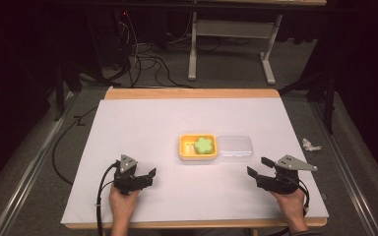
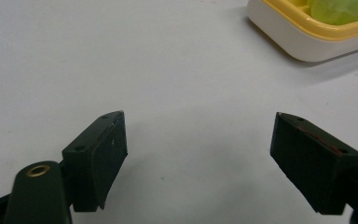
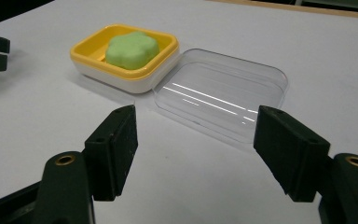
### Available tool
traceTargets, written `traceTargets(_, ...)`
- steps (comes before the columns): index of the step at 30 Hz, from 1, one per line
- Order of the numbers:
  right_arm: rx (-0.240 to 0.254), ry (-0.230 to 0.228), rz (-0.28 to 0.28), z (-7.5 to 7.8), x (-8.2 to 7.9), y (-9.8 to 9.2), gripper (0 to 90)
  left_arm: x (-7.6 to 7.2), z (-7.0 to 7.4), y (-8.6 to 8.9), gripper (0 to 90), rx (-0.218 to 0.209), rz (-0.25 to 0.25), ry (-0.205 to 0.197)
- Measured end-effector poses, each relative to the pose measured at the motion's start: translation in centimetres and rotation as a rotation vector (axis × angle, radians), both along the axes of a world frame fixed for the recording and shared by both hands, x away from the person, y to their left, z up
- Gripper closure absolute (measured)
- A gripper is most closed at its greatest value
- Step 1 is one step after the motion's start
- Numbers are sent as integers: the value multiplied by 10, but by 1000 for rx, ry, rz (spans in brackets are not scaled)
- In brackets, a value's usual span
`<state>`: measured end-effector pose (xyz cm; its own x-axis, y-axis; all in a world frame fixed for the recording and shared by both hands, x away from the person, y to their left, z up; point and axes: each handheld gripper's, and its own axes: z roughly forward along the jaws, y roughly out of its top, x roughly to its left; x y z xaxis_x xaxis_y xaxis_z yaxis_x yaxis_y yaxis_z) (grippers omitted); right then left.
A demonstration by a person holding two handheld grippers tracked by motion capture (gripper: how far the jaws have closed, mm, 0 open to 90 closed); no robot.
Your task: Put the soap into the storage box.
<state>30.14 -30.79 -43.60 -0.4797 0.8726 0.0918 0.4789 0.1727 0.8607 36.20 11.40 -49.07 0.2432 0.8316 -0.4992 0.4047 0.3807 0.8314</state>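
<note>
A yellow soap dish (image 1: pixel 185 150) (image 3: pixel 89 48) (image 2: pixel 292 18) stands mid-table, holding a green flower-shaped soap (image 1: pixel 203 145) (image 3: pixel 131 49) (image 2: pixel 340 9). Its clear plastic lid (image 1: pixel 235 147) (image 3: pixel 221 93) lies flat just to the dish's right, touching it. My left gripper (image 1: pixel 148 176) (image 2: pixel 198 154) rests near the front left, open, jaws wide apart with bare table between them; the dish is ahead and to its right. My right gripper (image 1: pixel 257 166) (image 3: pixel 196 149) sits at the front right, open and empty, just short of the lid's near edge.
The white table (image 1: pixel 142 123) has a wooden strip (image 1: pixel 192 93) along its far edge. A crumpled white scrap (image 1: pixel 310 144) lies on the floor off the right side. Cables (image 1: pixel 142 59) and a desk frame (image 1: pixel 231 29) stand beyond the table.
</note>
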Motion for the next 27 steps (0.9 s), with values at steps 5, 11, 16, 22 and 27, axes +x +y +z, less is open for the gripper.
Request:
traceTargets(5, 6, 11, 3, -4, 2, 1, 314, 0, 0, 0, 193, 0, 0, 0)
traceTargets(11, -3, 28, -4, -11, 3, 4, 316, 0, 0, 0, 193, 0, 0, 0)
traceTargets(16, -17, 40, 0, -16, 5, 7, 319, 0, 0, 0, 193, 1, 1, 0)
traceTargets(22, -30, 62, -7, -22, 5, 9, 323, 0, 0, 0, 193, 1, 2, 0)
traceTargets(27, -33, 74, -10, -27, 5, 10, 323, 0, 0, 0, 193, -3, 6, -1)
